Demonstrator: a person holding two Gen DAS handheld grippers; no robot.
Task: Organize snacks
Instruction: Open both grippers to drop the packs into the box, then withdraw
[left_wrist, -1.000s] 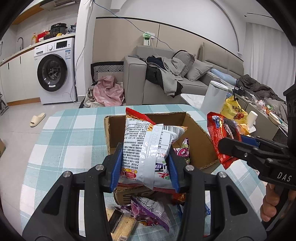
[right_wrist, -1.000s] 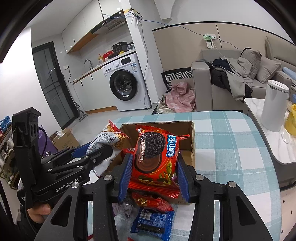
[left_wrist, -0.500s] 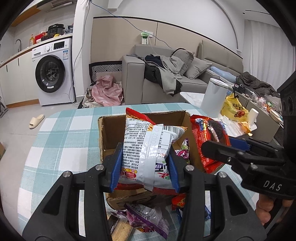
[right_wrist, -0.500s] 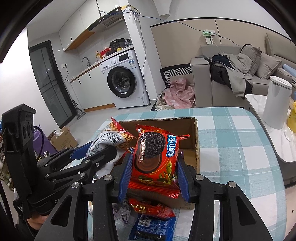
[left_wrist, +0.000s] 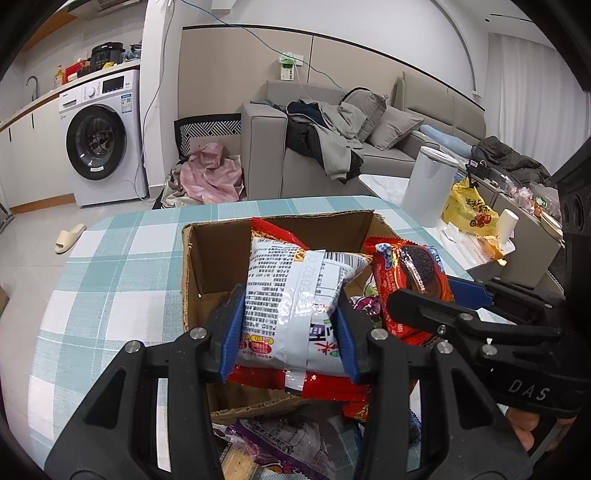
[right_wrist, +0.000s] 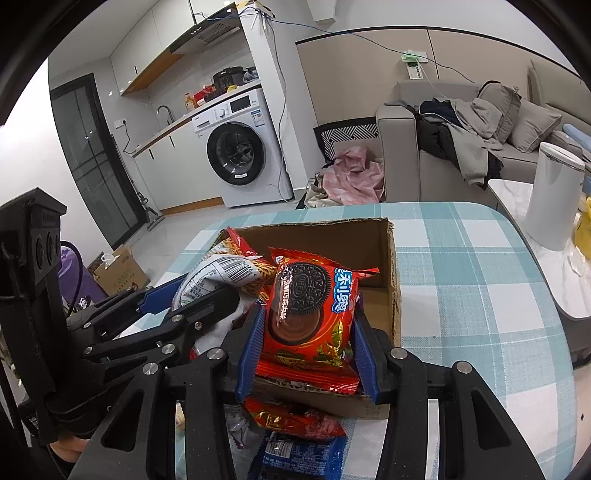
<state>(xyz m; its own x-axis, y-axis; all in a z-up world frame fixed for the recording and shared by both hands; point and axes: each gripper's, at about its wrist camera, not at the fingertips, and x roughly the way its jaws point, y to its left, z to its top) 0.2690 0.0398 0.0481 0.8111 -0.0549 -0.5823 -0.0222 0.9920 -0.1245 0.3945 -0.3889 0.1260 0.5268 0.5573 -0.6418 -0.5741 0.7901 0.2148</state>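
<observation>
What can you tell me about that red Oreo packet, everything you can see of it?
The Oreo packet is a glossy red foil pouch, sealed, with crimped zigzag ends, a printed dark sandwich cookie and white Chinese lettering on a blue patch. It stands upright, label toward the right wrist camera, clamped at both sides between the blue pads of the right gripper. It is held over the near edge of the open cardboard box, beside the white noodle-snack bag in the left gripper.
</observation>
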